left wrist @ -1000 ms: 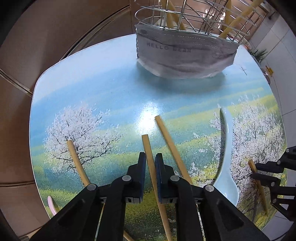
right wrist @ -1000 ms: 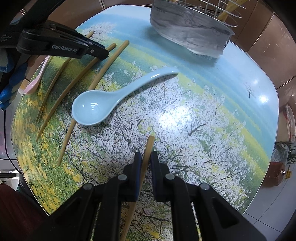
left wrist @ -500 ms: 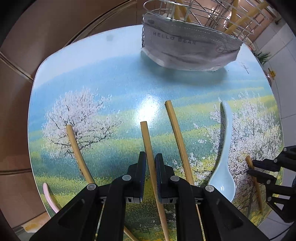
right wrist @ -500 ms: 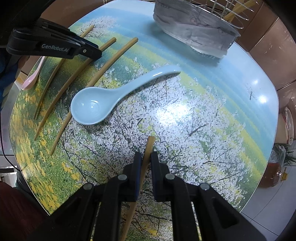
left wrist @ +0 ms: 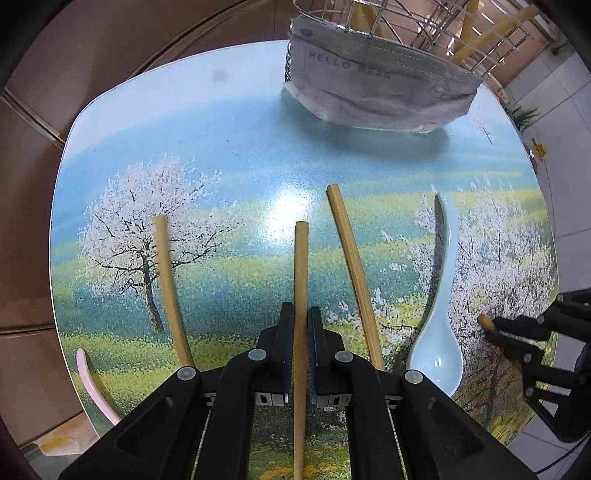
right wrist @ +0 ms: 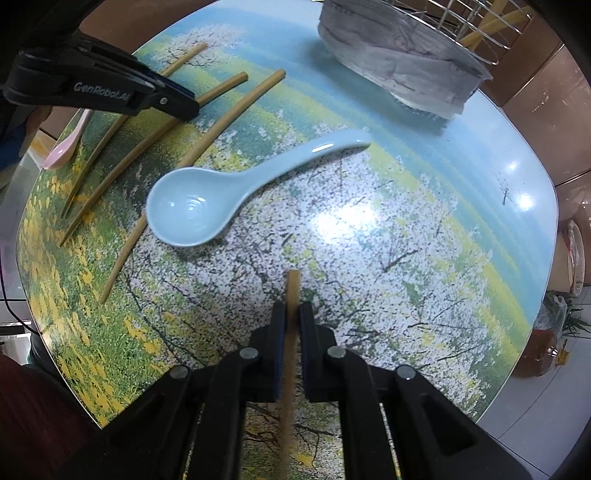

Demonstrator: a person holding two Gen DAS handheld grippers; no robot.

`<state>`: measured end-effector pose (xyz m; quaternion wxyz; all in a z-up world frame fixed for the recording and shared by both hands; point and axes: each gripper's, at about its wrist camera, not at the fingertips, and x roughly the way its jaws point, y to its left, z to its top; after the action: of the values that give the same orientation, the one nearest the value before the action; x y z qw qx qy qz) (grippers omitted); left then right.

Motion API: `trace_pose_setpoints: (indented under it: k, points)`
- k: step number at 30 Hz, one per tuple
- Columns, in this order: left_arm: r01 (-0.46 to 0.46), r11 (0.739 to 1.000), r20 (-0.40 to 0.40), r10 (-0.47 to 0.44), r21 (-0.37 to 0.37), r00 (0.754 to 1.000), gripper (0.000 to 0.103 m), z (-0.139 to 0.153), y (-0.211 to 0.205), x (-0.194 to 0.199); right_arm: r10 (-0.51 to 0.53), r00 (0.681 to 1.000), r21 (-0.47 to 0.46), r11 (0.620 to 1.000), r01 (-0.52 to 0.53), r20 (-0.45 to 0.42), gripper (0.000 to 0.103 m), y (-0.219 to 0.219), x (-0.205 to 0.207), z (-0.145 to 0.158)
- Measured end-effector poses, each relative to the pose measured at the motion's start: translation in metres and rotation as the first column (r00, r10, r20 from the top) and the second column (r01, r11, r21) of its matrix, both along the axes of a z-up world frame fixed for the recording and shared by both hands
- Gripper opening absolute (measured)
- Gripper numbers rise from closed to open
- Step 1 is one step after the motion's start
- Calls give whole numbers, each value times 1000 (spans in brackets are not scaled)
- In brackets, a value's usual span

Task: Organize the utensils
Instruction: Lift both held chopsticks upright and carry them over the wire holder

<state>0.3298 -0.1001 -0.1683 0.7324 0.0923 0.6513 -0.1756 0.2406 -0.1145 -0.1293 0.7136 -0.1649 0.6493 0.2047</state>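
My left gripper (left wrist: 301, 314) is shut on a wooden chopstick (left wrist: 301, 266) and holds it above the table. Two more chopsticks lie beside it, one on the left (left wrist: 168, 288) and one on the right (left wrist: 352, 273). My right gripper (right wrist: 291, 308) is shut on another chopstick (right wrist: 293, 291). A light blue ceramic spoon (right wrist: 221, 188) lies between the grippers, also in the left wrist view (left wrist: 441, 325). A pink spoon (left wrist: 92, 387) lies at the table's left edge. The wire utensil basket (left wrist: 424, 33), wrapped with a grey face mask (left wrist: 373, 92), stands at the far side with chopsticks in it.
The table top (left wrist: 221, 155) has a printed blossom-tree landscape and rounded corners. Brown cabinet panels (left wrist: 74, 55) stand behind it. White floor tiles and a bag (right wrist: 554, 332) show past the table's right edge.
Both grippers have lifted and drawn back with their chopsticks held. The left chopstick now points straight ahead. The basket appears a little farther off.
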Motion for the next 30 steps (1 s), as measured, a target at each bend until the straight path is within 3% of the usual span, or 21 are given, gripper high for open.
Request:
trace_pose_setpoints:
  k: [7,15,23,26,30]
  points:
    - [-70,996,60,73,-52,995,5,7,21,-14,-17,998,48,999,14,64,6,0,-8,6]
    - [-120,977,210,156,-176,965,5,62,55,-49,-81,974,163,986,47,213,6,-27,-58,56]
    - [-121,946,336,224,-300,915,5,128,71,-82,-185,915,280,956,84,359,6,-50,-114,117]
    - [-117,927,365,254,-357,896,5,153,73,-92,-217,886,319,944,84,409,6,-64,-121,144]
    - [-100,901,409,288,-422,866,5,187,75,-98,-252,837,354,932,75,486,6,-64,-99,178]
